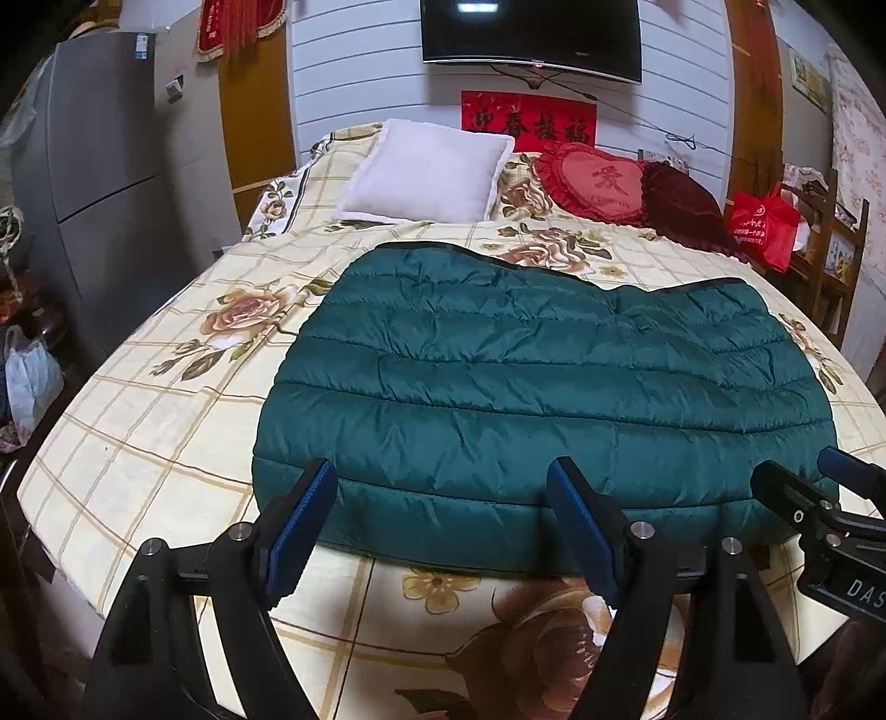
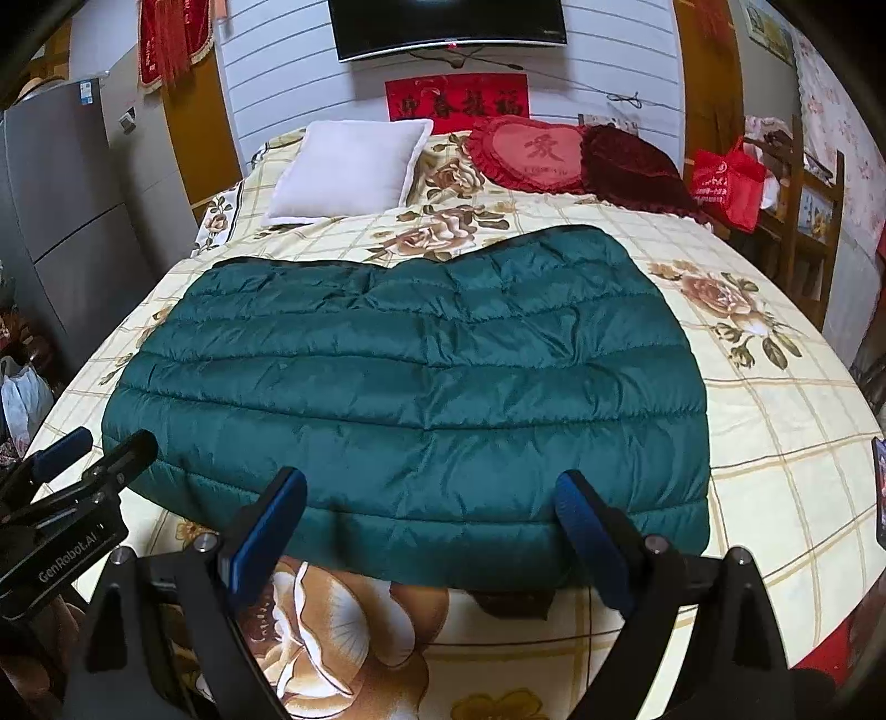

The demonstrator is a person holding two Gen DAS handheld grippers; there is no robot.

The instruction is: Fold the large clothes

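A: With both sets of jaws spread wide and nothing between the pads, neither tool grips anything. Left gripper [image 1: 443,515] hangs over the near hem of the green quilted garment [image 1: 542,387]. Its blue pads [image 1: 302,520] sit above the fabric edge; contact cannot be told from this angle.

B: Same on the right gripper [image 2: 432,520]. Released, pads apart, poised at the near hem. Left tool also shows at the left edge of the right wrist view, right tool at the right edge of the left wrist view. So they sit side by side along the same hem.

A: Garment position?

B: Flat on the bed [image 1: 166,443], spread across the middle, stitched channels running side to side. Near hem close to the bed's front edge, far edge wavy with a dark trim. A dark bit pokes out under the near hem in the right wrist view; cannot tell what it is.

A: Beyond it?

B: White pillow [image 1: 426,171] at the far left of the bed, red heart cushion [image 1: 595,185] beside a dark red cushion [image 1: 684,202] at the far right. Well apart from the garment. Red banner [image 1: 529,119] on the wall, television [image 1: 531,39] above it. Grey fridge [image 1: 111,183] left of the bed, red bag [image 1: 764,230] on a wooden stand to the right.
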